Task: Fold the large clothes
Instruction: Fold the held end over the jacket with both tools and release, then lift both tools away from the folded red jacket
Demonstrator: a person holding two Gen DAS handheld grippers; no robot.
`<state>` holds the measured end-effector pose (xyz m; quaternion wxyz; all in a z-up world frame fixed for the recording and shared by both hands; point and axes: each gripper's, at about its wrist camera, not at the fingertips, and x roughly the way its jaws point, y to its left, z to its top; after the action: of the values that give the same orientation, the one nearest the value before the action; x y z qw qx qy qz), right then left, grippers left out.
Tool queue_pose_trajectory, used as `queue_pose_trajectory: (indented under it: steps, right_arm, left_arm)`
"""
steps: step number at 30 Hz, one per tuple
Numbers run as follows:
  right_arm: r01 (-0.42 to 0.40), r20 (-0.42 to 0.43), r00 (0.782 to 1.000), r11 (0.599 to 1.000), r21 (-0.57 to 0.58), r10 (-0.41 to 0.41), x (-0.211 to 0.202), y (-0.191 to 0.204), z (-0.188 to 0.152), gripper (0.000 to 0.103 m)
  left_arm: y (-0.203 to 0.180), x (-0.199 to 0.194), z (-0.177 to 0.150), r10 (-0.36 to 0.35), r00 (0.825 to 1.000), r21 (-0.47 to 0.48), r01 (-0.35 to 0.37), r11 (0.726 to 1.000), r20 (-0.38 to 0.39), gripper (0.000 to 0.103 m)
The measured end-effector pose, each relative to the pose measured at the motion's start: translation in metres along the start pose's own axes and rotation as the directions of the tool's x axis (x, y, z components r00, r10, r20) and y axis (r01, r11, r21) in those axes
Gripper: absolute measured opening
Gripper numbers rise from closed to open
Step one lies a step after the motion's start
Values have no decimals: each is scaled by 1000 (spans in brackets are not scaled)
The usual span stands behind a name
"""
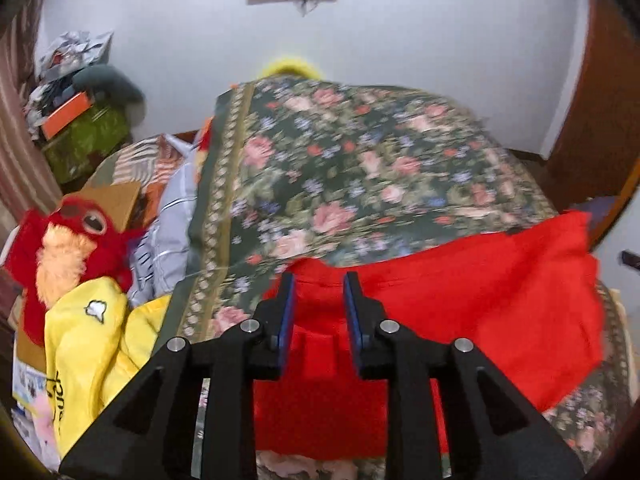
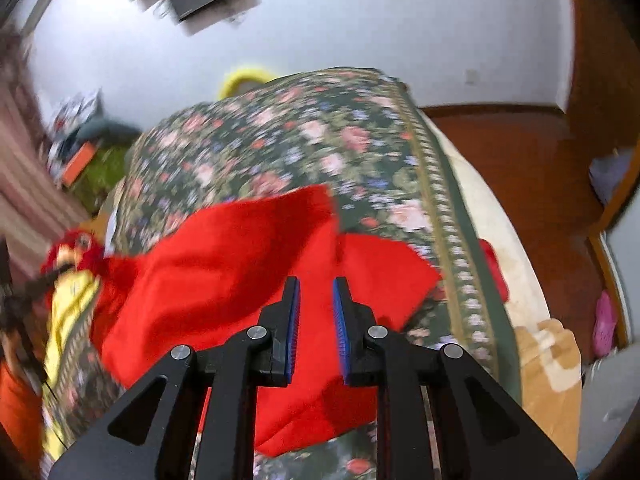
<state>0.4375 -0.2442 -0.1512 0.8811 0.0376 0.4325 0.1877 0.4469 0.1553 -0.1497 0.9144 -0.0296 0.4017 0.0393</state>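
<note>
- black fingers with blue pads (image 1: 286,312) are seen closest in the left wrist view, and the left gripper (image 1: 319,280) is held over a red garment (image 1: 460,300).
- its jaws are seen apart with a gap between them, and nothing is pinched there; red cloth is only seen behind the gap.
- the right gripper (image 2: 316,284) is seen with its jaws a little apart too, and no cloth is squeezed between the pads, though it cannot be told if the tips touch the cloth under them.
- the red garment (image 2: 224,248) is spread in rumpled folds on the near part of a flowery bed cover (image 1: 340,168).
- a red plush toy (image 1: 76,232) and a yellow cloth (image 1: 92,344) are seen at the left side of the bed.
- much of the right wrist view is blurred.
</note>
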Motion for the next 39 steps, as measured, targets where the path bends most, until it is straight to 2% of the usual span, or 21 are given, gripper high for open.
queue_pose_trajectory:
  steps: [3,7,9,13,15,17,19,20,22,23,25,26,28,32,34,39]
  right_arm:
    - [-44,-20,999,994,-101,43,9,39,-6,15]
    - [-109,-52,994,967,-228,100,27,93,-18,17]
    - [-147,-81,988,956,-254,130,39,111,-23,20]
    - [-201,-143,975,944,-262,168,69,131,-31,24]
    - [-165,-142,981,948,-273,130,79,131,-32,27]
    - [-55,-113,993,957,-284,23,89,120,-28,31]
    - [39,-66,996,966,-254,-58,91,104,-22,54]
    - [108,-40,992,969,-224,-119,92,90,-19,54]
    - [199,-43,977,964,-177,-210,97,62,-14,54]
    - [199,-74,975,971,-136,-210,101,41,-14,54]
    - [128,-113,985,991,-28,-131,102,6,-16,56]
    - [133,-121,984,991,20,-130,100,-11,-20,56]
    - [92,-116,990,994,52,-86,93,-28,-28,48]
    - [238,-129,963,971,-16,-238,76,-34,-40,51]
    - [233,-145,962,973,-9,-231,69,-37,-43,51]
    - [198,-125,973,980,17,-194,37,-38,-44,52]
  left_arm:
    - [-14,-10,-3,-72,997,11,72,997,-6,38]
    - [-44,-8,-18,-157,986,54,160,986,-56,39]
    - [-59,-1,-27,-191,977,73,199,977,-97,39]
    - [-84,18,-46,-207,966,126,228,966,-156,39]
    - [-90,30,-54,-194,965,144,220,965,-177,39]
    - [-91,43,-61,-194,958,135,225,965,-211,40]
    - [-87,58,-64,-208,949,96,236,967,-238,44]
    - [-83,65,-64,-209,948,69,232,970,-240,46]
    - [-76,76,-62,-202,950,32,216,976,-238,47]
    - [-72,81,-60,-191,953,10,199,980,-234,47]
    - [-67,89,-58,-181,957,-17,182,983,-228,47]
    - [-64,94,-58,-166,959,-22,165,986,-228,47]
    - [-57,100,-57,-125,968,-30,122,992,-219,47]
    - [-39,107,-58,-8,979,-17,4,1000,-203,47]
    - [-28,107,-59,39,979,-21,-44,999,-201,47]
    - [3,84,-62,90,983,-67,-102,993,-161,47]
